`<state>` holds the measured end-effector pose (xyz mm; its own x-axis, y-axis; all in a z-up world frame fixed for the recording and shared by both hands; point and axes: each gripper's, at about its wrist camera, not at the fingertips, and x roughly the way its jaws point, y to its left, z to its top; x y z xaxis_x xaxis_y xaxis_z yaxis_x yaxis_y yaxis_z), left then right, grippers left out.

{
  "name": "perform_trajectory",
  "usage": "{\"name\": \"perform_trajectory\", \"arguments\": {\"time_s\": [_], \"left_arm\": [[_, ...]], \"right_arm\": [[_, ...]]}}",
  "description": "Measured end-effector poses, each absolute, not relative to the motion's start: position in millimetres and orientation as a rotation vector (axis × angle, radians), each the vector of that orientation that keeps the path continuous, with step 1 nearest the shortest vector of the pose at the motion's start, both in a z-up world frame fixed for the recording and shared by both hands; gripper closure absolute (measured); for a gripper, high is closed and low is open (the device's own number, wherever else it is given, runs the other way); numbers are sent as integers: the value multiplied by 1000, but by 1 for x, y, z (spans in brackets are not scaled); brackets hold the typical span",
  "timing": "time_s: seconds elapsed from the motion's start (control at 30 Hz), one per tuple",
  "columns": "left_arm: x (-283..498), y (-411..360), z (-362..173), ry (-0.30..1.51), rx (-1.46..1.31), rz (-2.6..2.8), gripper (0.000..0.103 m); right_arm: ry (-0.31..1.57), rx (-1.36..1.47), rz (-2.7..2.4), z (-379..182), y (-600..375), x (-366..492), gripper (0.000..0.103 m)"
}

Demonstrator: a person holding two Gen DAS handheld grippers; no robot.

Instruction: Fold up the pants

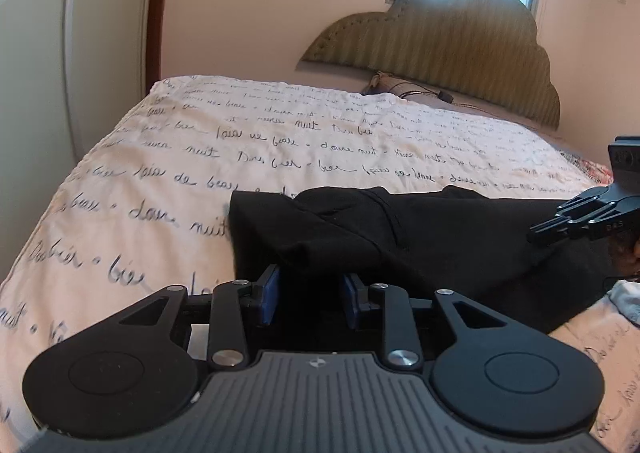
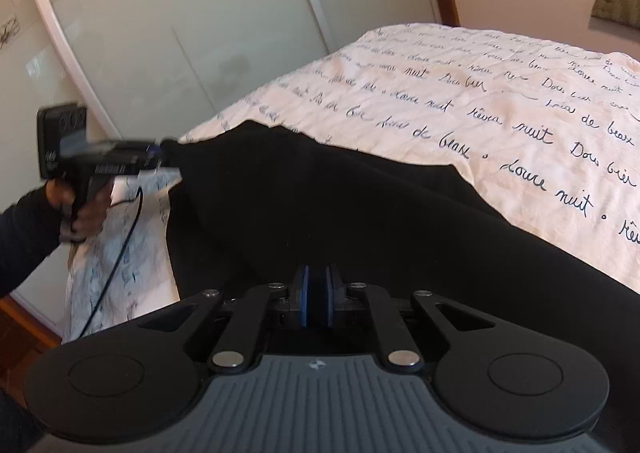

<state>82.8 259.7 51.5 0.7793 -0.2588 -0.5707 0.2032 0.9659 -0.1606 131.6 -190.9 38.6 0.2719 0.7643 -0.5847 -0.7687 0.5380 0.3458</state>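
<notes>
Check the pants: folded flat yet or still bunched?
Still bunched. The black pants lie rumpled on the bedspread, fabric humped near the left gripper; no neat fold visible.

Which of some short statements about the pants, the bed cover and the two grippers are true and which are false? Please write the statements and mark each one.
1. The pants are black. True.
2. The bed cover is plain, with no print. False: it carries lines of dark handwriting-style script.
3. The right gripper has its blue pads wide apart, away from the cloth. False: the pads are nearly together, with black cloth at them.
4. The left gripper has black cloth between its fingers. True.
5. The pants hang from a hanger on the wall. False: they lie across the bed cover, lifted at the gripped edge.
6. A padded headboard stands at the far end of the bed. True.
</notes>
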Motion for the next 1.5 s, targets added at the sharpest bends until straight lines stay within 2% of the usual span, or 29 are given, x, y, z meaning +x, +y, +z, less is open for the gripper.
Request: {"name": "perform_trajectory", "arguments": {"time_s": [0.13,0.17,0.27,0.37,0.77,0.8,0.87,0.93,0.97,1.1,1.23,1.27,1.33,1.37,1.4,1.5], "left_arm": [[55,277,72,601,-317,-267,35],[49,280,78,583,-409,-279,34],[48,282,77,560,-666,-317,34],[62,269,66,628,-813,-287,34],[92,239,28,815,-893,-59,36],[94,240,26,817,-891,-35,40],[101,241,25,834,-871,21,58],[108,238,28,850,-812,45,86],[110,236,29,860,-786,51,91],[108,227,40,838,-692,52,99],[101,222,66,771,-636,0,100],[100,222,73,755,-627,-13,100],[101,224,82,740,-626,-43,100],[102,226,87,735,-631,-53,100],[103,227,90,732,-637,-63,100],[107,233,95,734,-674,-84,100]], "right_arm": [[784,18,1025,39,-190,130,95],[784,31,1018,38,-191,130,95],[792,90,1007,34,-196,131,95],[799,91,987,28,-197,130,95],[812,115,946,25,-198,129,95],[810,122,946,25,-198,129,95],[811,130,943,23,-199,130,95],[816,133,933,22,-199,131,95],[819,132,928,21,-199,132,95],[830,123,897,23,-200,130,94],[782,207,831,39,-234,115,93],[771,258,806,42,-248,112,88],[770,382,728,44,-282,107,61],[771,454,680,43,-300,104,24],[767,536,633,41,-316,100,4],[795,779,596,29,-349,96,4]]}}
